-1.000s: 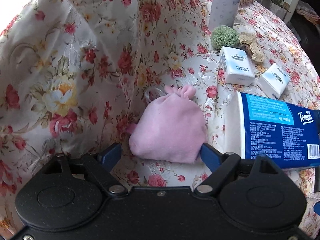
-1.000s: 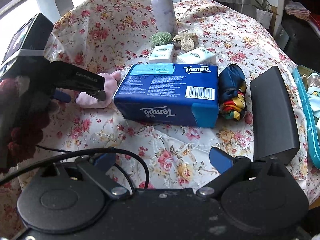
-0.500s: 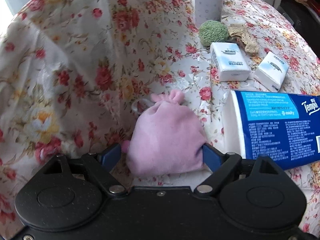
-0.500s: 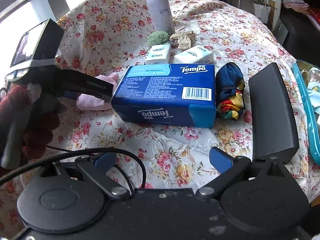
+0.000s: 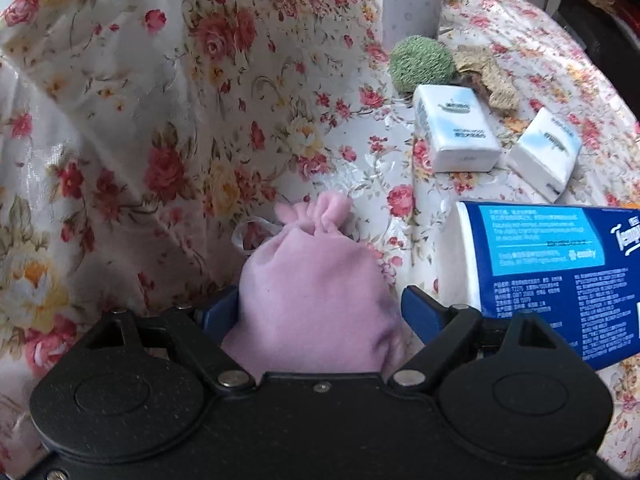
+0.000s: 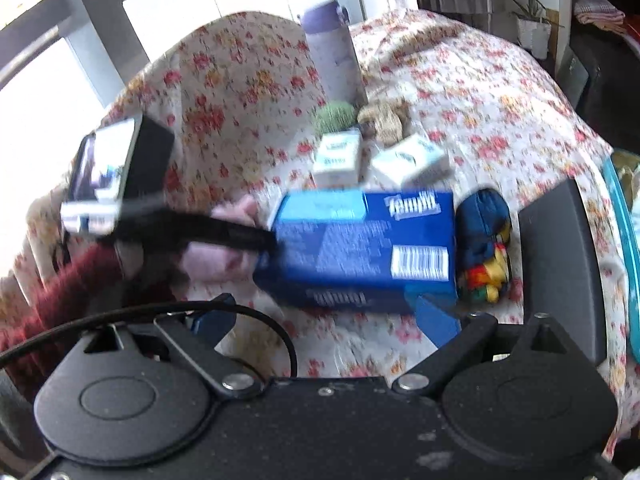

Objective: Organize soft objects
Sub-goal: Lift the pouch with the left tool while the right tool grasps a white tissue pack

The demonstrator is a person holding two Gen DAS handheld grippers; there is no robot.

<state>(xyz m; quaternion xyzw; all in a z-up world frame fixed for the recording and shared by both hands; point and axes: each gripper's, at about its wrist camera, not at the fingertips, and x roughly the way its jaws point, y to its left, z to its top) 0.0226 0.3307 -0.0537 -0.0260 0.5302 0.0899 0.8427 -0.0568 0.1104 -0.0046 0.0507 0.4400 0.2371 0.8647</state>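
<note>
Left gripper (image 5: 320,312), angled steeply down at lower centre, straddles the pink pouch (image 5: 316,300) with jaws wide, not visibly clamping. Right gripper (image 6: 326,320), jaws apart and empty, faces the blue tissue pack (image 6: 360,252); only its blurred view shows the black case (image 6: 560,264) at right.

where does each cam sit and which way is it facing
Left wrist: on the left gripper, looking steeply down at the pink drawstring pouch between its open blue fingers.
Right wrist: on the right gripper, facing across the floral tablecloth at the blue Tempo tissue pack; shows its open blue fingers, the left gripper and a dark red sleeve.
Shared: pouch, tissue pack, two small white tissue packets, green ball.
</note>
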